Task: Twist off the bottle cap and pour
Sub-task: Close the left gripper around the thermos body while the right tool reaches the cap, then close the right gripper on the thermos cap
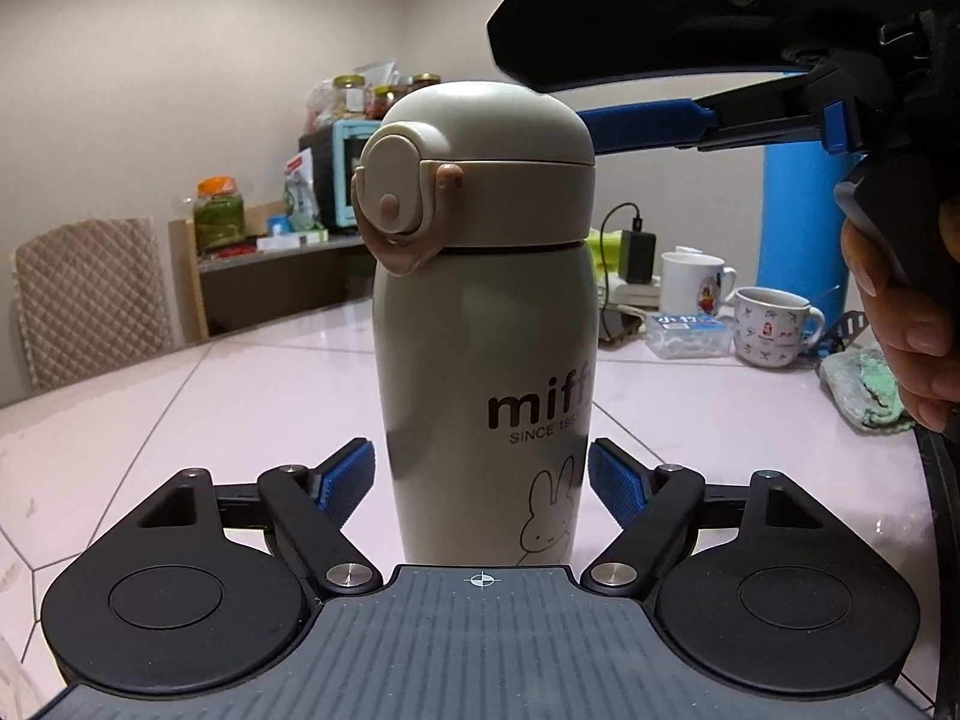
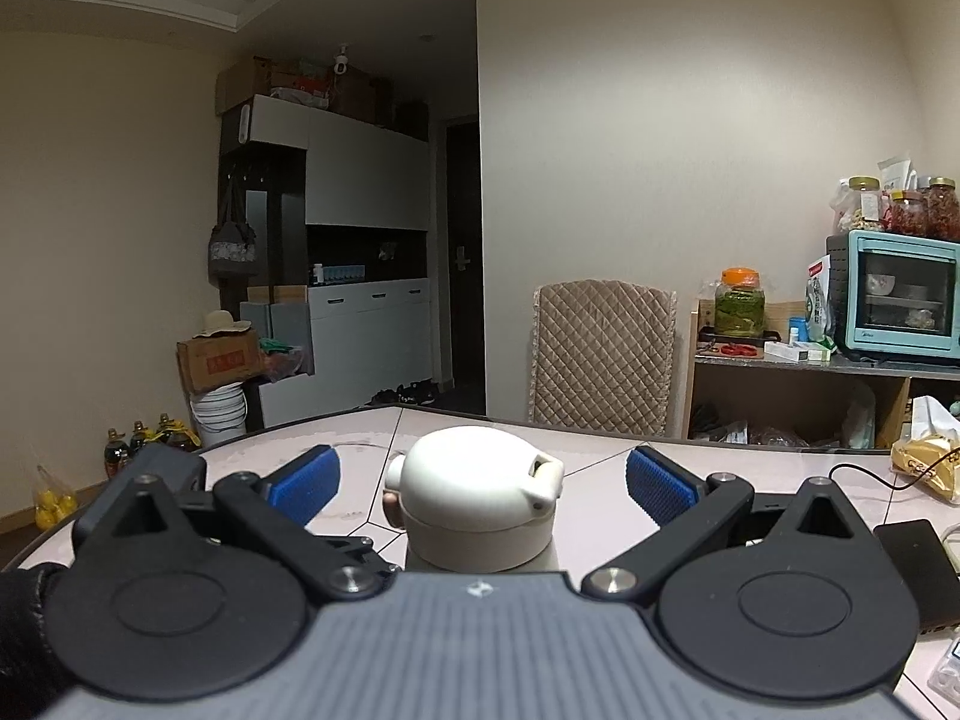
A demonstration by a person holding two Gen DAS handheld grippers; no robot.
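Note:
A beige "miffy" thermos bottle [image 1: 480, 330] stands upright on the pale tiled table [image 1: 210, 408], its domed flip cap [image 1: 480, 162] on. My left gripper [image 1: 482, 483] is open, its blue pads on either side of the bottle's lower body with small gaps. My right gripper [image 2: 480, 483] is open around the cap [image 2: 477, 492] from above and behind, pads apart from it. The right gripper also shows in the left wrist view [image 1: 660, 78], at the top right beside the cap.
Two mugs [image 1: 774, 327], a plastic box [image 1: 690, 333], a charger and a blue cylinder [image 1: 798, 228] stand at the table's far right. A green cloth [image 1: 864, 387] lies near the right hand. A quilted chair [image 2: 600, 354] and a shelf with a toaster oven [image 2: 900, 294] stand beyond the table.

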